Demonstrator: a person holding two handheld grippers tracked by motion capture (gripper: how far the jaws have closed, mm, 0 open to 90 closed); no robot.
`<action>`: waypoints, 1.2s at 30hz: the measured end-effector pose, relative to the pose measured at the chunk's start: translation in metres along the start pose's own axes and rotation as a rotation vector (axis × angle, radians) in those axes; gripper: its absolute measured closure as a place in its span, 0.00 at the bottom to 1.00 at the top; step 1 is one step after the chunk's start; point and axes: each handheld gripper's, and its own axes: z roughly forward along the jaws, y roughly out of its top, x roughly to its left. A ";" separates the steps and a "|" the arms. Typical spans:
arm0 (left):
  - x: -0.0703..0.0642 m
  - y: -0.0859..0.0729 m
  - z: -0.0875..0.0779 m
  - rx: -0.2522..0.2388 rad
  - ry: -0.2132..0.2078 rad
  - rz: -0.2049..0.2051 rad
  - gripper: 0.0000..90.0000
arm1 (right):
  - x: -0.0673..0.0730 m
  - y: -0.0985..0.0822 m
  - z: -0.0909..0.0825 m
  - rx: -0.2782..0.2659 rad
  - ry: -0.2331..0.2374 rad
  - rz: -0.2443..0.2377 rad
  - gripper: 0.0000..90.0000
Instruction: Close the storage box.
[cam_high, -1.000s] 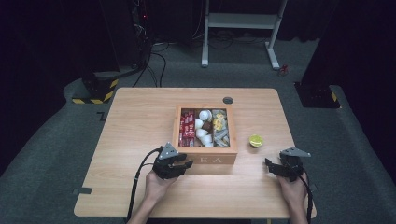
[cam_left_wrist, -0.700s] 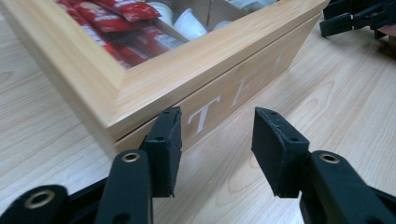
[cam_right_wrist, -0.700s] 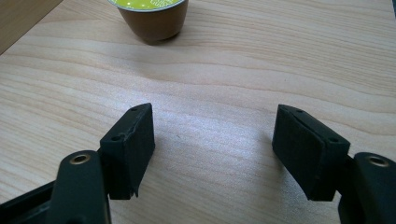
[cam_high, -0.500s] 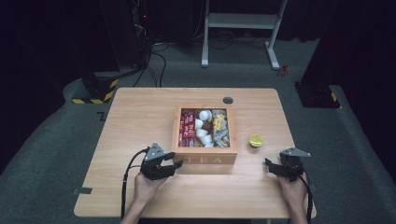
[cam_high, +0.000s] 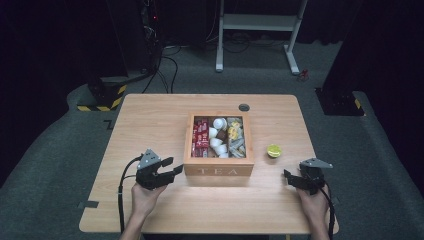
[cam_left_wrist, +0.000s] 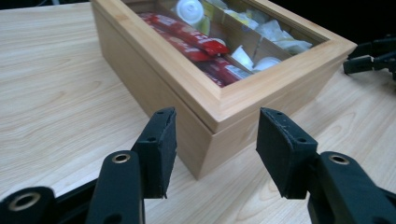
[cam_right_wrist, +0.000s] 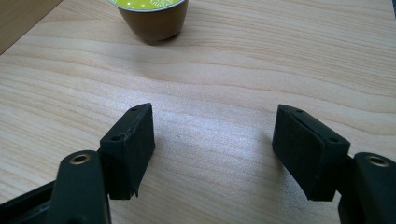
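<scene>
High view: left gripper (cam_high: 172, 168) farther from tea box (cam_high: 218, 171), jaws wider.

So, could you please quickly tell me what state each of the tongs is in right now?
Left tongs: open, just been opening, holding nothing.
Right tongs: open, empty.

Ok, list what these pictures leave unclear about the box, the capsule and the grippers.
- Tea box: high view, contents too small to identify; left gripper view, far end cut off by the top edge.
- Capsule: right gripper view, lid cut off by the top edge.
- Left gripper: body below the frame.
- Right gripper: same.
</scene>
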 end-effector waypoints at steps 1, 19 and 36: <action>0.002 0.000 -0.002 -0.001 0.006 0.001 0.53 | 0.000 0.000 0.000 0.000 0.000 0.000 0.33; 0.035 0.001 -0.029 -0.039 0.077 -0.060 0.50 | 0.000 0.000 0.000 0.000 0.000 0.000 0.33; 0.059 -0.009 -0.029 -0.002 0.190 -0.088 0.49 | 0.000 0.000 0.000 0.000 0.000 0.000 0.33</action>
